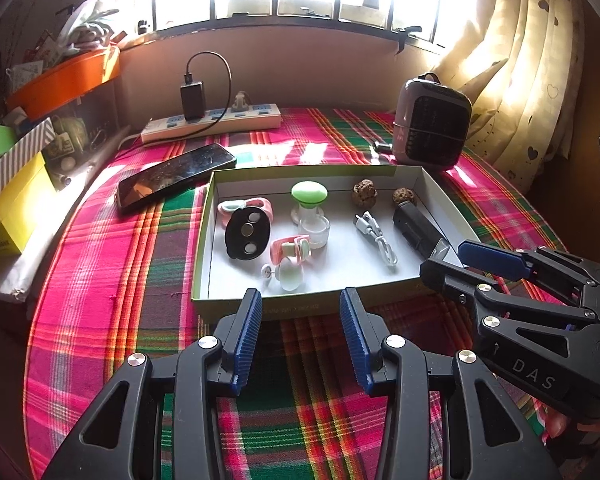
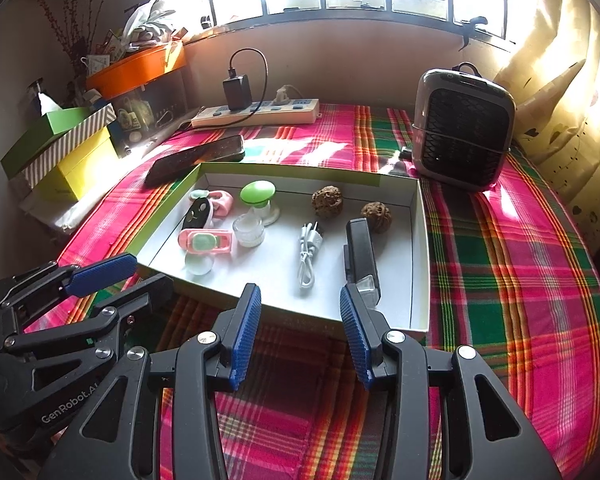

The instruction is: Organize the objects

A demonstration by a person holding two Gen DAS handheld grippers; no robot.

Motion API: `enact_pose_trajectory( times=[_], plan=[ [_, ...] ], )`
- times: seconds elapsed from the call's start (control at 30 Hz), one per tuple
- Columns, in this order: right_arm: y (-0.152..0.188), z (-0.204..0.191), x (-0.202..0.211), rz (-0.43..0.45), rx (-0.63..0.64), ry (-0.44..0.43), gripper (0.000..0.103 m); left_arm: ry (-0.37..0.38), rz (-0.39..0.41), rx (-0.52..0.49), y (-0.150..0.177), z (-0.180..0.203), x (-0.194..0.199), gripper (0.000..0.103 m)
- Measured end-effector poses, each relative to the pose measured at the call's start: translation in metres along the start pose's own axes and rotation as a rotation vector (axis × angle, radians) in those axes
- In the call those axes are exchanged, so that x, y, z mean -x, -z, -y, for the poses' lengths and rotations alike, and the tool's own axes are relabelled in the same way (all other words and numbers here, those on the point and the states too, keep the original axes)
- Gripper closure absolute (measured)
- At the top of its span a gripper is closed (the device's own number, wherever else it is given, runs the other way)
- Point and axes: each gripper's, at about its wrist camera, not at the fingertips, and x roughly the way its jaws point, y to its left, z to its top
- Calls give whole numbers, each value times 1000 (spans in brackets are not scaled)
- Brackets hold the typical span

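Nearest to us, both tools hang over the plaid cloth of the bench, just short of the box. The left tool stands released with nothing between its pads. The right tool is likewise parted and bare, its pads just at the near wall of the shallow box.

Inside the box we count, front to back: one pale round disc, two pink clips, one black oval plate, one coiled white cable, one dark stick-shaped device with a clear tip, one small clear jar, one green-capped bottle, and two knobbly walnuts.

We judge all of it light. The cable is limp; take it across the bundled middle. The jar looks slick and breakable, so grip its sides softly. The stiff device suits a grip across its body.

Beyond lie one phone, one power strip and one small heater.
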Motion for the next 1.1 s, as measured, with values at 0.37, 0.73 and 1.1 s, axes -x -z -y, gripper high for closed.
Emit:
enact_pose_trajectory(
  times=[0.37,0.73,1.1],
  plan=[
    [30,-1,7,-44,2,32,59,-8,-46,2,30,5,3,64],
    [53,0,8,-85,-6,61,54,-56,-81,4,51,8,0,64],
    [66,4,7,-91,-12,89,50,-80,-83,11,57,11,-4,63]
  ],
)
